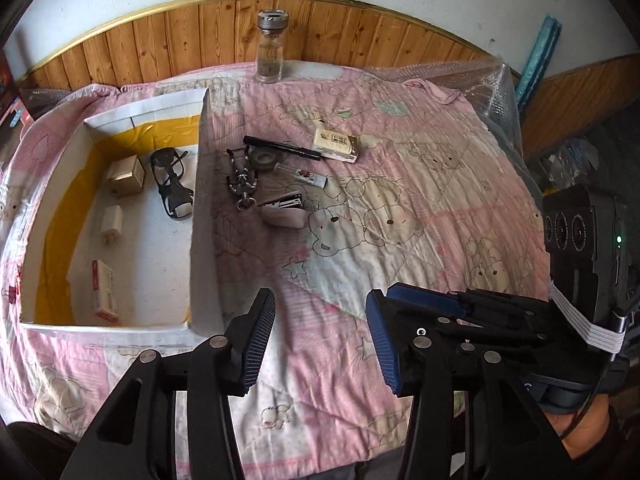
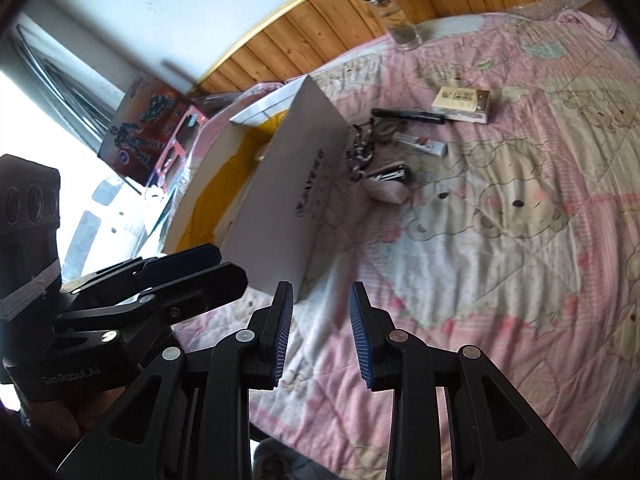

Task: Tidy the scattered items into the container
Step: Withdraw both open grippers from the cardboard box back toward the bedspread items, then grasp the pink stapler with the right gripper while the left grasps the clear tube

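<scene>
My left gripper (image 1: 320,336) and right gripper (image 2: 319,334) hover spread apart, empty, over the pink cartoon-print quilt (image 1: 420,216). The white open cardboard box (image 1: 196,216) sits left; beside it, what looks like a pink stapler (image 1: 282,210), then a black marker pen (image 1: 282,147).

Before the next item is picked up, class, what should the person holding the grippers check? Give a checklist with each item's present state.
1. Left gripper open with nothing in it: ok.
2. Right gripper open with nothing in it: ok.
3. White box has bare floor for more items: ok.
4. Stapler lies free, nothing on top of it: ok.
5. Keychain clear of the tape roll: not ok, they look to be touching.
6. Glass jar belongs to the scattered items: cannot tell.
</scene>
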Demonstrator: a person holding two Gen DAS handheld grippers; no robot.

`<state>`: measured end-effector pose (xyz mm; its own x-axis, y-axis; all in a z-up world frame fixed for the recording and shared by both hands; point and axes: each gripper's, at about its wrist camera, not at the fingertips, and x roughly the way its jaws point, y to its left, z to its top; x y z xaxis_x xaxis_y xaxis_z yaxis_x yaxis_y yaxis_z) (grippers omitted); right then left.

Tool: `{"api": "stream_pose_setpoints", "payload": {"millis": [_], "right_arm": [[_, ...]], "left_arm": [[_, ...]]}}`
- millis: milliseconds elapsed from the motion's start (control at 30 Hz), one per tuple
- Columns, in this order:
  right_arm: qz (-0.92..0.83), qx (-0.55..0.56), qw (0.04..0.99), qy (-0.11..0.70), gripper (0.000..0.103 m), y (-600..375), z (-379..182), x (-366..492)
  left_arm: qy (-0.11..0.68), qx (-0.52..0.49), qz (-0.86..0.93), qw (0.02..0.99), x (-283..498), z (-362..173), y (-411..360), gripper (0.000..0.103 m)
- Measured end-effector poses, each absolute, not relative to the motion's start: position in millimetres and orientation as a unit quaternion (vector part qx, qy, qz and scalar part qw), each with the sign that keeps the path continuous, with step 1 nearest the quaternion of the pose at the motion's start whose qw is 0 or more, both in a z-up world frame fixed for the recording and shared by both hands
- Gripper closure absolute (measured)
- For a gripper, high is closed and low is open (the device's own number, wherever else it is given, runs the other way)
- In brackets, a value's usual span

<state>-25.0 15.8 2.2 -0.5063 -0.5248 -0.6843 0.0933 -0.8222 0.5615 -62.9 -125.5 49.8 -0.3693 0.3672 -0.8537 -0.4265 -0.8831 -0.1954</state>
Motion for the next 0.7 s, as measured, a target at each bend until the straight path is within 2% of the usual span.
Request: {"api": "stream_pose_setpoints", "payload": {"millis": [133, 300, 367, 700], "right_arm": [[-0.838, 0.472, 0.182, -0.207, 0.071, 23.9, -5.7, -55.0], [-0.827, 0.486, 0.188, -0.210, 0.071, 32.3, -31.2, -102.0], [-0.834, 0.484, 0.189, -0.183, 0.071, 28.7, -39.3, -115.5], [-0.838, 0.434, 0.283, 0.168, 0.066, -46.5, -69.4, -136.8]], "left_arm": [[0.019, -0.519, 0.821, 0.238, -73.8, 40.7, -120.6, 0.054], [0.014, -0.533, 0.813, 0.235, -87.4, 25.4, -113.2, 0.054], [0.015, -0.536, 0.811, 0.234, -92.4, 20.3, -110.7, 0.054], [-0.007, -0.561, 0.794, 0.235, -92.5, -1.8, -123.8, 0.054]]}}
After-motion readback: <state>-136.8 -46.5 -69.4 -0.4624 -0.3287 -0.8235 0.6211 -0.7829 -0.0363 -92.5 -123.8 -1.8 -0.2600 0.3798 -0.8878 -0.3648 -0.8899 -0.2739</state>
